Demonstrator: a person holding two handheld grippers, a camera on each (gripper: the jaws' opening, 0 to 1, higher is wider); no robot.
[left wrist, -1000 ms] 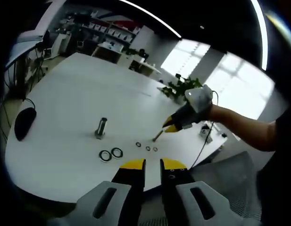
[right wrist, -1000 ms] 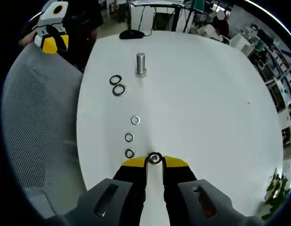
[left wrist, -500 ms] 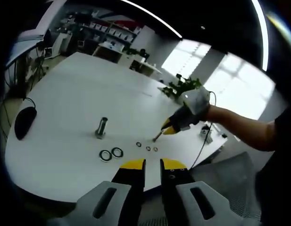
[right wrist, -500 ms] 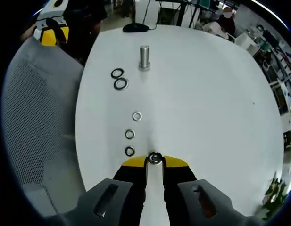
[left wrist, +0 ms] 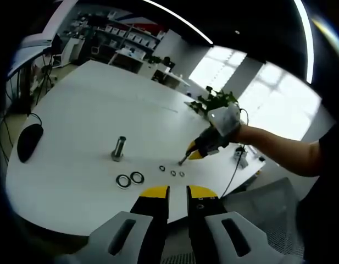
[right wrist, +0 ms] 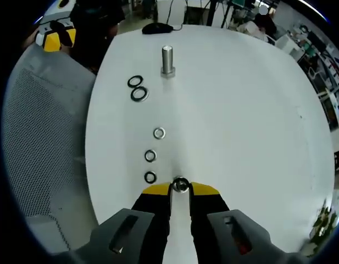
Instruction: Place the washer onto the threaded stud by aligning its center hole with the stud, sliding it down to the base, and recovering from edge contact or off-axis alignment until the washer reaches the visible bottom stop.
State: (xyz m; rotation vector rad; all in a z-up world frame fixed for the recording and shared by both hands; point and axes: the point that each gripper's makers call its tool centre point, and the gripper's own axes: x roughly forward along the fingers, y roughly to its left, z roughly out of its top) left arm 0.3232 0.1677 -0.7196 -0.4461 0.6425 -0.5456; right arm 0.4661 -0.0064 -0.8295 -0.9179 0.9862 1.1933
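Right gripper (right wrist: pixel 180 188) had its jaws clenched on a small silver metal washer (right wrist: pixel 180 185), upright grey threaded steel stud (right wrist: pixel 167 60) straight ahead across the white round table (right wrist: pixel 240 110); left gripper (left wrist: pixel 177 192) farther, jaws nearly closed, empty.

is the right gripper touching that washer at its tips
Touching. In the right gripper view the right gripper has its yellow-tipped jaws closed on the washer, which sits pinched between them with no gap.

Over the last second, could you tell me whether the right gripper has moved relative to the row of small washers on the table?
Yes. In the left gripper view the right gripper has moved down towards the three small washers, its tip nearer the table.
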